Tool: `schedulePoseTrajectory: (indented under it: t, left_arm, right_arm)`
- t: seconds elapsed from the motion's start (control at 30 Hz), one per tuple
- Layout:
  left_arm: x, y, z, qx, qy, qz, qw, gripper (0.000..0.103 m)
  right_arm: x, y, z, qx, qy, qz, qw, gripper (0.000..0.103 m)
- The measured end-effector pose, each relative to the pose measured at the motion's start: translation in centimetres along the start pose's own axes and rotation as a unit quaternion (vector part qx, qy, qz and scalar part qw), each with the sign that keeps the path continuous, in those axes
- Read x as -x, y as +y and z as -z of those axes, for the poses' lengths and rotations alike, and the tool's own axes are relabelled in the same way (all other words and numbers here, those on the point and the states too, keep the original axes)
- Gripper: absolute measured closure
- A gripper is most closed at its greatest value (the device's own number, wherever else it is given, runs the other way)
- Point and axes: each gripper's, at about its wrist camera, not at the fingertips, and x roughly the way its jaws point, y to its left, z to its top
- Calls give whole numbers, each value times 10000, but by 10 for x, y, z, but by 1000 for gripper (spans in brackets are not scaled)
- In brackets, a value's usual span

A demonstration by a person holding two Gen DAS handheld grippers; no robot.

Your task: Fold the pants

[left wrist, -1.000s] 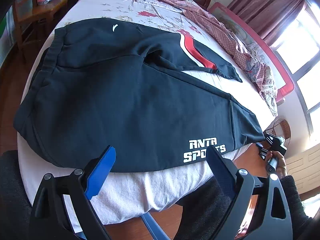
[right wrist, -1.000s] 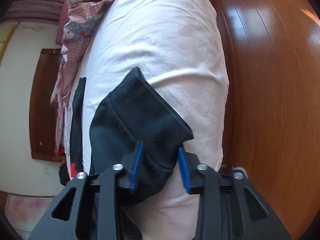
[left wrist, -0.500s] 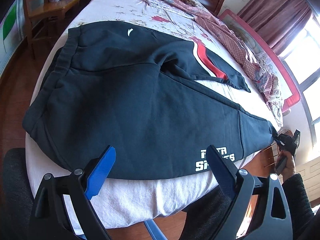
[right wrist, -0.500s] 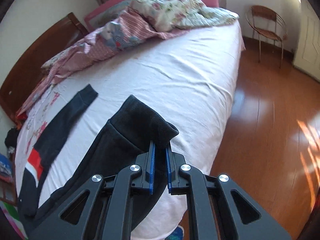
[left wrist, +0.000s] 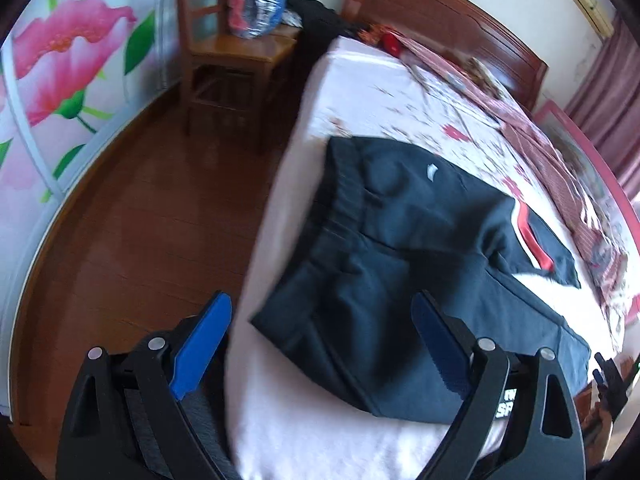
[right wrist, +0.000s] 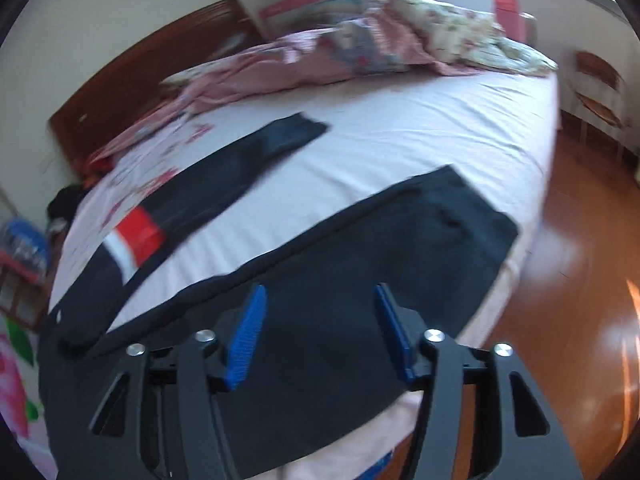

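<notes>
Black sweatpants (left wrist: 404, 264) with a red and white stripe lie spread flat on the bed, also in the right wrist view (right wrist: 360, 280). The waistband (left wrist: 340, 200) faces the bed's left edge. The two legs are spread apart; the near leg's cuff (right wrist: 472, 208) rests near the bed's edge. My left gripper (left wrist: 320, 320) is open and empty, just above the waist corner of the pants. My right gripper (right wrist: 320, 312) is open and empty, above the near leg.
The bed sheet (right wrist: 420, 132) is white. A heap of pink bedding (right wrist: 360, 52) lies along the far side by the headboard (left wrist: 440, 20). A wooden chair (left wrist: 228, 52) stands left of the bed on the wooden floor (left wrist: 140, 220). Another chair (right wrist: 596, 92) stands at the right.
My right gripper has let go of the near leg's cuff, opened and drawn back over the leg. My left gripper has swung left towards the waistband, still open.
</notes>
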Motion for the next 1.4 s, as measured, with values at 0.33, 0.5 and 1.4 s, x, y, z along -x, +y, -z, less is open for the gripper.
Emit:
schedulePoseTrajectory:
  t: [0.33,0.5,1.4]
  left_arm:
    - [-69,44,-102,-411,656,947,9925,2]
    - [-158,27,-151,-652,1296,2336,9614,2]
    - [-269,-8,-175,-1568,1383,3034,9296,61]
  right_arm:
    - [-13,110,23,907,363,433,9943,35]
    - [8,147,12,916,526,56,9944,35]
    - [-39,234,32,751,1766,-745,9786,35]
